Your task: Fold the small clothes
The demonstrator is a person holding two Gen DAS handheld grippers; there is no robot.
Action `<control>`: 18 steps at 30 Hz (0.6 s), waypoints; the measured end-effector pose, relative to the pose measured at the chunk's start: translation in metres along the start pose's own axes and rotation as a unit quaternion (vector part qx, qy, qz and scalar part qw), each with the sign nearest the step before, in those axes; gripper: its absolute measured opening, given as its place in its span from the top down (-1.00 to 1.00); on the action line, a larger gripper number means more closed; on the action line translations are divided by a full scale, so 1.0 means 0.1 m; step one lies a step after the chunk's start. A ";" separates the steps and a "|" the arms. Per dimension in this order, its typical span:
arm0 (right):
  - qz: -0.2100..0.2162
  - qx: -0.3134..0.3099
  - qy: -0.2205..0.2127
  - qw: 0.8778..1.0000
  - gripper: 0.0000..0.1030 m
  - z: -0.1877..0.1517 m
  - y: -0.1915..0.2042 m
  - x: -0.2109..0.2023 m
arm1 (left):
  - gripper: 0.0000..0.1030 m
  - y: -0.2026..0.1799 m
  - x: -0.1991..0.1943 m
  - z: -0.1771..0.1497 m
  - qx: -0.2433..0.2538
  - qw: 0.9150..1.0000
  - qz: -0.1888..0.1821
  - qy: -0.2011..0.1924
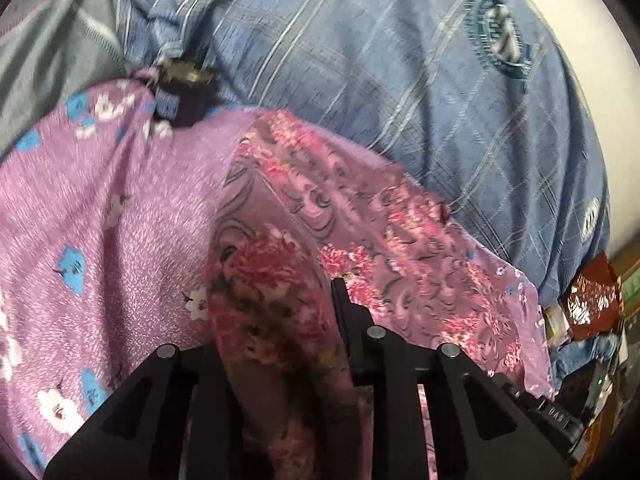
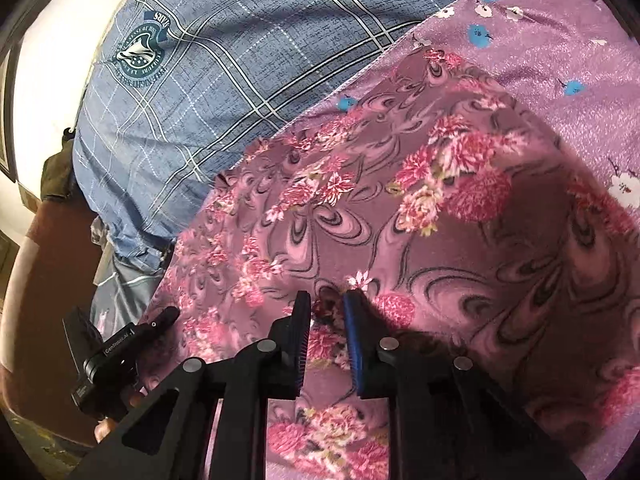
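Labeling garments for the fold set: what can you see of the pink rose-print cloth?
The pink rose-print cloth is thin, soft fabric, mauve with dark swirls and clusters of pink-red flowers. It lies rumpled on a lilac sheet with blue and white blossoms, beside a blue checked cover. A raised fold runs between the left hand-held gripper fingers, and the right hand-held gripper pinches a small bunch of it. Its far edge is loose and wavy.

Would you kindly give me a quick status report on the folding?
Both tongs, left and right, pinching the pink floral cloth. Cloth draped over the purple flowered fabric and blue plaid sheet. Nothing in the way.
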State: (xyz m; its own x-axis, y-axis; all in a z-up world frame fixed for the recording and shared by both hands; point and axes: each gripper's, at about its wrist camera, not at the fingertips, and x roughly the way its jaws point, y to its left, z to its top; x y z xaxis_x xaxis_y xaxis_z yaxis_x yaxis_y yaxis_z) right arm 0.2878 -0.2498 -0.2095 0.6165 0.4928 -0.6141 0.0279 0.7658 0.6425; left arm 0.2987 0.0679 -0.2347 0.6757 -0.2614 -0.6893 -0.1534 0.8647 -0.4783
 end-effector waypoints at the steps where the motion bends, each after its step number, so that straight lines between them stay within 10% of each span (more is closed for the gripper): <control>1: 0.005 0.006 -0.008 1.000 0.57 0.01 -0.01 -0.04 | 0.65 -0.09 -0.07 0.00 0.015 1.000 -0.002 -0.009; 8: 0.013 0.032 -0.096 0.995 0.57 0.17 -0.21 -0.47 | 0.66 -1.00 -0.39 -0.15 0.150 0.988 -0.005 -0.042; 18: 0.032 0.143 -0.208 0.967 0.57 0.55 -0.97 -1.33 | 0.53 -2.82 0.14 -0.67 0.281 0.958 -0.016 0.053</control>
State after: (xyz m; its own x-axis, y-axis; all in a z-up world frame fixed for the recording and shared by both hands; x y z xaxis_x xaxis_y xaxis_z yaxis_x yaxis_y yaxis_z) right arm 0.2462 -0.4124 -0.1645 0.8859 0.2812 -0.3690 0.1582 0.5647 0.8100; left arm 0.3032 -0.2085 -0.1455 0.5919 -0.3077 -0.7450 0.2984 0.9422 -0.1520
